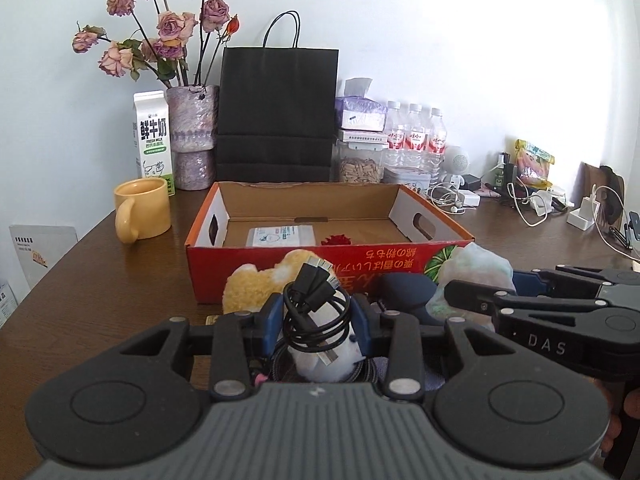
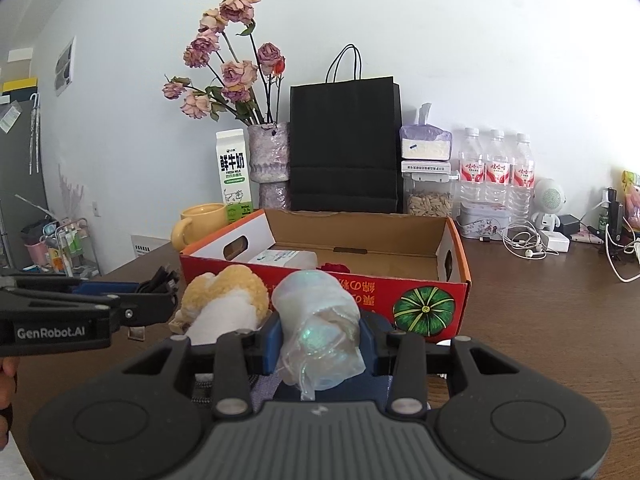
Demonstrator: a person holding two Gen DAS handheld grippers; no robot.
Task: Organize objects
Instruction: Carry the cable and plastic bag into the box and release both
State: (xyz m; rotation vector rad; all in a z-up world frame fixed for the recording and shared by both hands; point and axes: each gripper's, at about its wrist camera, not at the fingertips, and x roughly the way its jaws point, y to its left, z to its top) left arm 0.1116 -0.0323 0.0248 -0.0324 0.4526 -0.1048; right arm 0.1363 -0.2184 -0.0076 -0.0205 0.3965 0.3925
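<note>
Left wrist view: left gripper [image 1: 316, 314] is clamped on a coiled black cable [image 1: 314, 300], held just short of the cardboard box [image 1: 280, 258] straight ahead. Inside the box, a white packet [image 1: 276, 236] and a small red item [image 1: 337, 239] are already stowed. A yellow plush [image 1: 260, 284] is seen between gripper and box, not yet packed.

Right wrist view: right gripper [image 2: 320, 344] is closed on a crumpled translucent bag [image 2: 320, 320], also just before the box. What the bag holds cannot be made out. The table under both grippers is hidden by their bodies.
</note>
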